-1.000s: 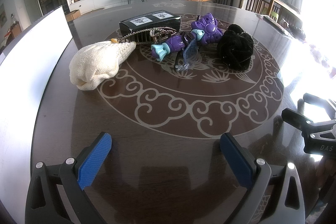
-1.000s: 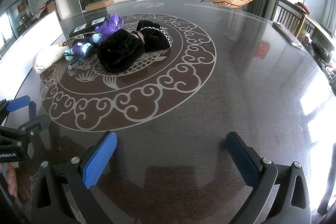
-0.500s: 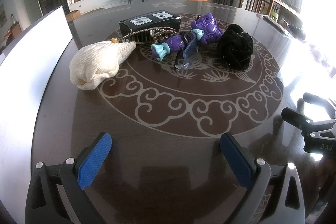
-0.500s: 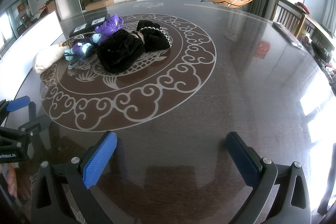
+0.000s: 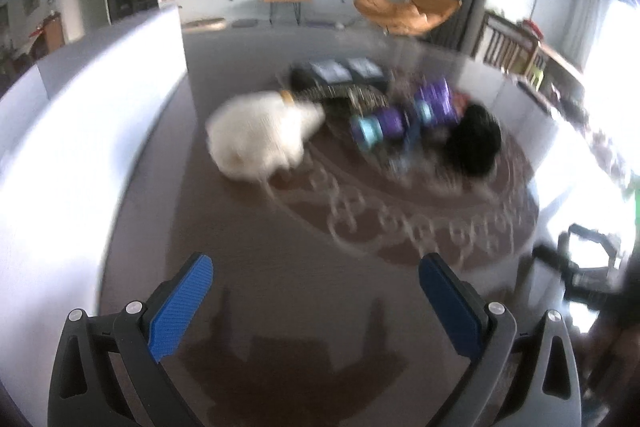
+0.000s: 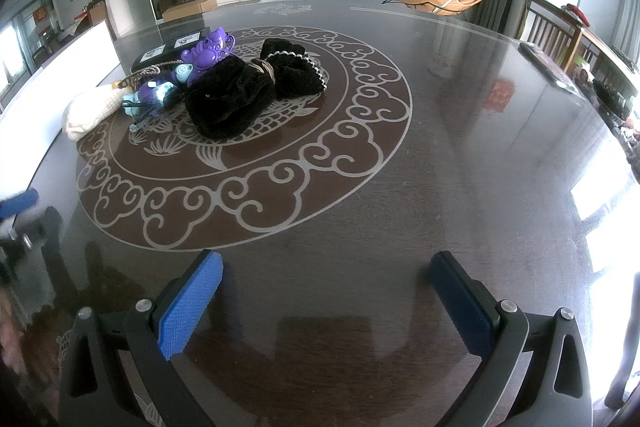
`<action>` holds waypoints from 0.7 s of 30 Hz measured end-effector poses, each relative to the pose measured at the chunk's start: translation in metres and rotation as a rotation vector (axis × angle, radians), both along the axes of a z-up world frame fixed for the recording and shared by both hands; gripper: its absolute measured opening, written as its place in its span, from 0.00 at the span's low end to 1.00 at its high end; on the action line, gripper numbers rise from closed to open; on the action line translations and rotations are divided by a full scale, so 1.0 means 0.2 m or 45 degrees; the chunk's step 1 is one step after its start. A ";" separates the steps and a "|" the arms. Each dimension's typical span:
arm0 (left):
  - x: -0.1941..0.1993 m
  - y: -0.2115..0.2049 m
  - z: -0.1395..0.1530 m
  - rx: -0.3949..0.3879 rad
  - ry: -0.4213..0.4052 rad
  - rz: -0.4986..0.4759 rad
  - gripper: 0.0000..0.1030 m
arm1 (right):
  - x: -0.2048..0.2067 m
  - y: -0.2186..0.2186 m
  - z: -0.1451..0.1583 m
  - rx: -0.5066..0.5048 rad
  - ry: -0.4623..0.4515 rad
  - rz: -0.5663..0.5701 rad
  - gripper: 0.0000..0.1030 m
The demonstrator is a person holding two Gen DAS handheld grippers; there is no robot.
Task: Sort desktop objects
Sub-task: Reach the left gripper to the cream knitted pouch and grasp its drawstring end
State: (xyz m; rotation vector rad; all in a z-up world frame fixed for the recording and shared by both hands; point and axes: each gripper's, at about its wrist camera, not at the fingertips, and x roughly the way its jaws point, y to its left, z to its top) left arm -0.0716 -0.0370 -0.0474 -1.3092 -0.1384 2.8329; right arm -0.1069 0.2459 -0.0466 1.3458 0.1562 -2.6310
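Note:
A pile of objects lies on the dark round table (image 6: 460, 167): a cream knitted pouch (image 5: 260, 139) (image 6: 90, 109), a purple and teal toy (image 5: 416, 111) (image 6: 196, 61), a black furry pouch (image 5: 474, 139) (image 6: 240, 95), a beaded string (image 5: 348, 93) and a black box (image 5: 340, 73) (image 6: 168, 51). My left gripper (image 5: 316, 295) is open and empty, short of the cream pouch; its view is blurred by motion. My right gripper (image 6: 326, 291) is open and empty, well short of the pile. The left gripper shows at the left edge of the right wrist view (image 6: 18, 203).
A tall white container wall (image 5: 80, 131) (image 6: 60, 79) stands along the table's left side. The right gripper shows at the right edge of the left wrist view (image 5: 576, 267). Chairs and a living room lie beyond the table.
My left gripper has moved forward and left toward the cream pouch, which now looms larger and nearer the centre. The right gripper has not moved.

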 end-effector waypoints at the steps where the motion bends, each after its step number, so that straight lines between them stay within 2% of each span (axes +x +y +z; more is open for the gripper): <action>1: -0.04 0.00 0.04 -0.025 0.017 0.002 1.00 | 0.00 0.00 0.00 0.000 0.000 0.000 1.00; 3: -0.14 0.01 0.12 -0.119 0.053 -0.008 1.00 | 0.00 0.00 0.00 0.000 0.000 0.000 1.00; 5: -0.26 0.01 0.13 -0.180 0.022 -0.059 1.00 | 0.00 0.00 0.00 0.000 0.000 0.000 1.00; 10: -0.52 -0.04 0.01 -0.218 -0.153 -0.140 1.00 | 0.00 0.00 0.00 0.000 0.000 0.000 1.00; 16: -0.65 -0.03 -0.10 -0.243 -0.240 -0.149 1.00 | 0.00 0.00 0.00 0.000 0.000 -0.001 1.00; 17: -0.65 -0.02 -0.11 -0.257 -0.227 -0.158 0.89 | 0.00 0.00 0.00 0.000 0.000 -0.001 1.00; 18: -0.64 -0.03 -0.11 -0.234 -0.194 -0.165 0.69 | 0.00 0.00 0.00 0.000 0.000 -0.001 1.00; 20: -0.61 -0.06 -0.09 -0.173 -0.183 -0.122 0.49 | 0.00 0.00 0.00 0.000 0.000 -0.001 1.00; 21: -0.59 -0.07 -0.08 -0.133 -0.185 -0.101 0.48 | 0.00 0.00 0.00 0.000 -0.001 -0.001 1.00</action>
